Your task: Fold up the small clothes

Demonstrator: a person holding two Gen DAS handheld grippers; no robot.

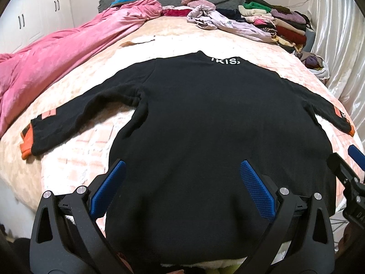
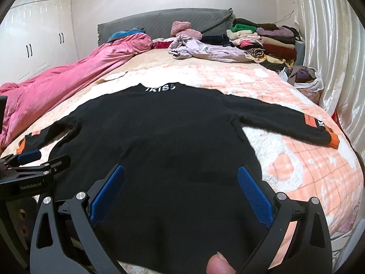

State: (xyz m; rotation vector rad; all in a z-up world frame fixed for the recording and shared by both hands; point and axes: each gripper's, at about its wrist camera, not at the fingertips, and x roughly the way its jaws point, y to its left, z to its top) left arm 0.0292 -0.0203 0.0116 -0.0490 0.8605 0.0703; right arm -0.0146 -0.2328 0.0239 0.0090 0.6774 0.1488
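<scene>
Here the black sweater lies spread flat on the bed, sleeves out; left claw and right claw hover wide open, gripping nothing.

A black sweater with orange cuffs lies flat on the bed, back up, both sleeves spread wide.

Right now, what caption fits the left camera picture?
Black sweater spread flat on the bed, open left tongs poised above its hem.
</scene>
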